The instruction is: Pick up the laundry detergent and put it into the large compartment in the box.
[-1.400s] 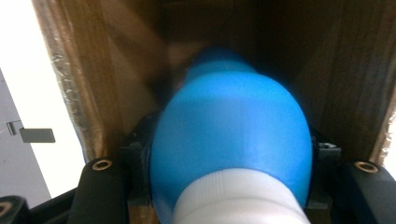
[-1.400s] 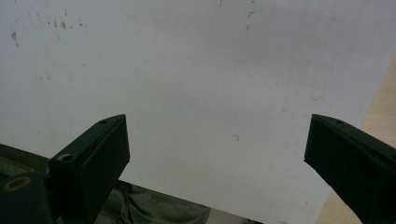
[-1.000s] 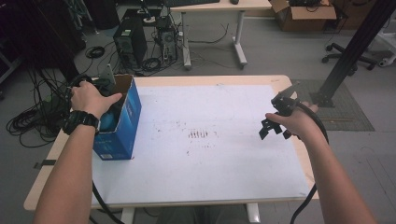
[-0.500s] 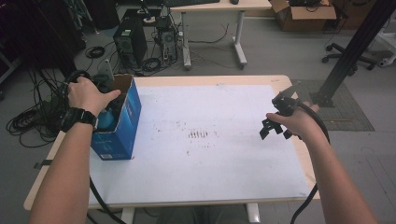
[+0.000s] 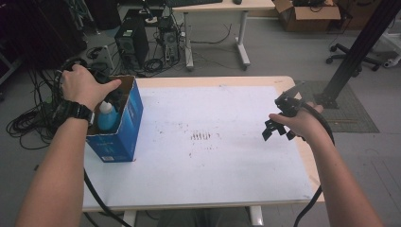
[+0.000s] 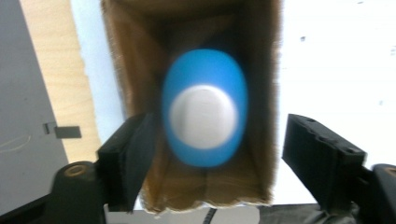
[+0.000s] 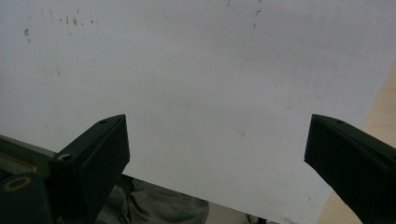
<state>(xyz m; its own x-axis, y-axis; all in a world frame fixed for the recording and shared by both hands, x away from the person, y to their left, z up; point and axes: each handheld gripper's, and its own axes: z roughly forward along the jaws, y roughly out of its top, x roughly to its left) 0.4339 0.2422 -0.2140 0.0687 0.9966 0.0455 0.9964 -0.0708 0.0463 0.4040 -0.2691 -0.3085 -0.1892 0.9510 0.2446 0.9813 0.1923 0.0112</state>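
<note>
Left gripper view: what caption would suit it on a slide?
Open left claw, jaws just parted, looking down over a blue bottle with a white cap standing inside a cardboard box.

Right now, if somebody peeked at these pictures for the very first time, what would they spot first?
Probably the blue box standing open at the left edge of the white table, with a blue bottle with a white cap upright inside it. The left gripper hangs right above the box, its jaws just opened and apart from the bottle. The right gripper waits open over the bare right side.
</note>
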